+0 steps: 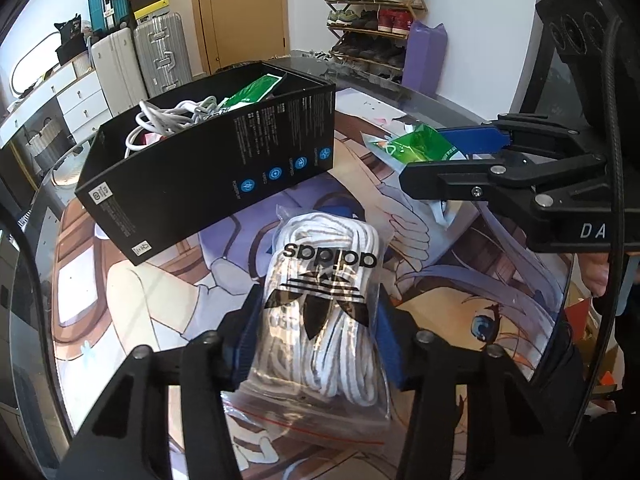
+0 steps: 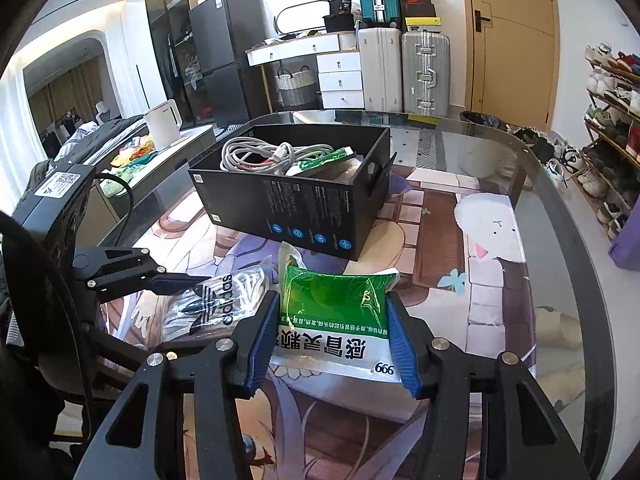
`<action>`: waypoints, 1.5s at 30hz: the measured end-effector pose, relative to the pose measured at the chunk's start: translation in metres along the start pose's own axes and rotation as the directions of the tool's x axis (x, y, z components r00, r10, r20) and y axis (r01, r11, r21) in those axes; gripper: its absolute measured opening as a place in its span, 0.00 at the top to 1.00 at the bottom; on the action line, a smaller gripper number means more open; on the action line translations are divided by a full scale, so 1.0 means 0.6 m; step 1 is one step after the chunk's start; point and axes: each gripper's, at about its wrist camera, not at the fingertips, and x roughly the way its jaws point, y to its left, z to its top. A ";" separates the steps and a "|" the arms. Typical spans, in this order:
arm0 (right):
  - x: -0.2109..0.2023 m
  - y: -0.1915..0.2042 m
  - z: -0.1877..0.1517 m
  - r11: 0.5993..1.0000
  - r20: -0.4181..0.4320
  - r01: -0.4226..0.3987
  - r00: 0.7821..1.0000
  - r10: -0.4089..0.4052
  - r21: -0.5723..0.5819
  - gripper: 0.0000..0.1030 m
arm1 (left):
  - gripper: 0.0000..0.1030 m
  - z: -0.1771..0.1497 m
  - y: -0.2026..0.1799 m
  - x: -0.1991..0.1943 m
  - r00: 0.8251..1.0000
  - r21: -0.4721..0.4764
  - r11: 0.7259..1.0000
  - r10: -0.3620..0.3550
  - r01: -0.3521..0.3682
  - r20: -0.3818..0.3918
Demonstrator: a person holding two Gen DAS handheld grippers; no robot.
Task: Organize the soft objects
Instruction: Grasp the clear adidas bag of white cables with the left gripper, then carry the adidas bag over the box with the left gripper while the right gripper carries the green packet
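My left gripper [image 1: 318, 312] is shut on a clear Adidas bag of white laces [image 1: 326, 304], held just above the table; the bag also shows in the right wrist view [image 2: 216, 304]. My right gripper [image 2: 334, 312] is shut on a green and white medicine pouch [image 2: 340, 316], also seen in the left wrist view [image 1: 416, 148]. An open black box [image 1: 216, 160] stands beyond both; in the right wrist view the box [image 2: 296, 204] holds white cables [image 2: 260, 154] and another green pouch [image 2: 324, 160].
The glass table carries an anime-print mat [image 2: 440, 248]. A shoe rack [image 1: 372, 12] and a purple bag [image 1: 424, 56] stand behind the table. Suitcases [image 2: 404, 68], a white drawer unit [image 2: 340, 80] and a side counter with a kettle [image 2: 162, 122] are beyond.
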 end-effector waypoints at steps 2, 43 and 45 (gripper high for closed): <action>-0.001 0.002 0.000 1.000 0.001 0.000 1.000 0.000 -0.004 0.49 | 0.54 -0.001 0.004 -0.002 1.000 -0.004 1.000 -0.002 0.002 0.001; -0.020 0.044 0.092 0.995 0.130 -0.052 0.990 0.062 -0.085 0.49 | 0.56 0.040 0.147 -0.119 0.959 -0.292 0.947 0.197 -0.132 0.205; -0.017 0.043 0.103 0.995 0.137 -0.056 0.988 0.068 -0.087 0.49 | 0.56 0.047 0.149 -0.117 0.956 -0.291 0.946 0.209 -0.144 0.208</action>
